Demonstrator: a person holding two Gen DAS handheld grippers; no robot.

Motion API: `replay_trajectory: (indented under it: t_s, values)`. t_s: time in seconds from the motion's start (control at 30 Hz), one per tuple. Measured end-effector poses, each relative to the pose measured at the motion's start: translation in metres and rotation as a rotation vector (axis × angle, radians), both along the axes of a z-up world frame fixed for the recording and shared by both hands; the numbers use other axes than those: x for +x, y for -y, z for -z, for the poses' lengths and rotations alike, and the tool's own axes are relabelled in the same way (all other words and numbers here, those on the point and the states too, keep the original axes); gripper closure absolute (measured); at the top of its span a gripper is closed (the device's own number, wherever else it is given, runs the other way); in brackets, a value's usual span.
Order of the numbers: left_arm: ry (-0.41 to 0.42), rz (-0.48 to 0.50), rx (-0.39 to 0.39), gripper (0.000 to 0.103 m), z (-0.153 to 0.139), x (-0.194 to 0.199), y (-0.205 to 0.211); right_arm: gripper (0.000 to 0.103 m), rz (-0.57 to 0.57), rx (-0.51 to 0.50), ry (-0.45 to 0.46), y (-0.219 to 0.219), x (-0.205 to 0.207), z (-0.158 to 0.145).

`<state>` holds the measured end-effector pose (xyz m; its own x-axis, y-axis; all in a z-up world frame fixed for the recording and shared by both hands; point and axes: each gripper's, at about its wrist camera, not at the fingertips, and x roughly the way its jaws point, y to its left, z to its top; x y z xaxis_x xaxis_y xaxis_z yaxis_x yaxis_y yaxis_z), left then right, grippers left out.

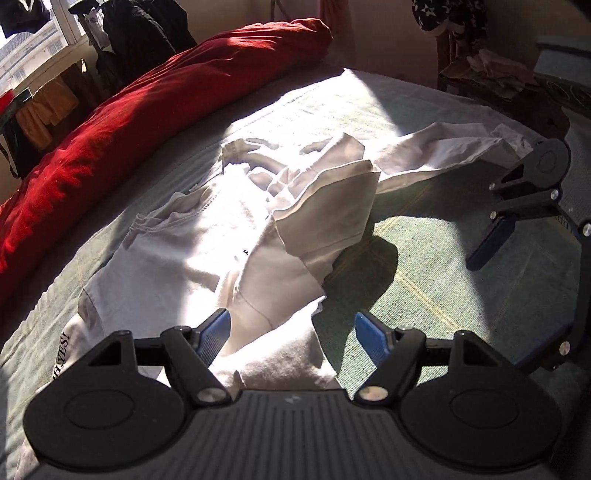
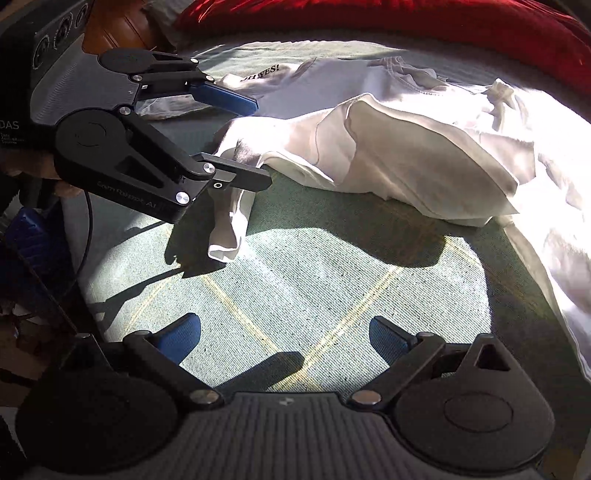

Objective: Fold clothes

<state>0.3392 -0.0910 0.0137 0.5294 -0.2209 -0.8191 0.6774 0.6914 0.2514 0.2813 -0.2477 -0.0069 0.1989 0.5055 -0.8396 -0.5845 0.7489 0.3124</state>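
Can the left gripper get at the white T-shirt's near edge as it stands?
Probably yes: the left gripper is open, with the white T-shirt lying right below and between its fingers on the green bedspread; nothing blocks it.

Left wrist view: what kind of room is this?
Most likely a bedroom. A white T-shirt lies spread on a green bedspread, a rolled red duvet runs along the far side, and clothes hang by a sunlit window.

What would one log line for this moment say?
left gripper: open, over crumpled white cotton T-shirt | right gripper: open, over bare green woven bedspread | fold: not done
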Motion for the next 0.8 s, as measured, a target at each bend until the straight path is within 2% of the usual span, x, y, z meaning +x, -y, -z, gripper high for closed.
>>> replay_trajectory:
  t_s: [0.07,0.13,0.17,0.2,0.23,0.27,0.33,0.47,0.57,0.7,0.8]
  values:
    - [0.005,0.014,0.127,0.028,0.015,0.000,0.017,0.004,0.032,-0.007,0.005,0.008,-0.004,0.000]
    - [0.047,0.040,0.222,0.029,0.026,-0.004,0.028,0.004,0.055,-0.007,0.011,0.013,-0.007,-0.001]
    - [0.063,0.051,0.283,0.035,0.032,-0.005,0.034,0.004,0.065,-0.007,0.014,0.014,-0.007,-0.001]
    - [0.072,0.048,0.329,0.048,0.037,-0.005,0.037,0.004,0.074,-0.007,0.017,0.015,-0.007,-0.001]
    - [0.074,0.038,0.368,0.056,0.041,-0.005,0.038,0.003,0.083,-0.007,0.019,0.017,-0.008,-0.001]
    - [0.070,0.026,0.386,0.068,0.042,-0.005,0.036,0.003,0.091,-0.008,0.022,0.018,-0.008,-0.001]
    - [0.067,-0.012,0.412,0.072,0.042,-0.007,0.027,0.003,0.100,-0.011,0.037,0.020,-0.009,-0.004]
    - [0.066,-0.153,0.459,0.088,0.037,-0.006,-0.007,0.003,0.100,-0.027,0.073,0.024,-0.005,-0.012]
    - [0.058,-0.243,0.461,0.094,0.032,-0.001,-0.033,0.003,0.094,-0.058,0.126,0.024,0.002,-0.018]
    - [0.112,-0.284,0.443,0.098,0.025,0.003,-0.047,0.003,0.029,-0.154,0.271,0.015,0.018,-0.027]
    - [0.113,-0.352,0.407,0.098,0.019,0.010,-0.058,0.003,-0.056,-0.242,0.396,0.005,0.034,-0.031]
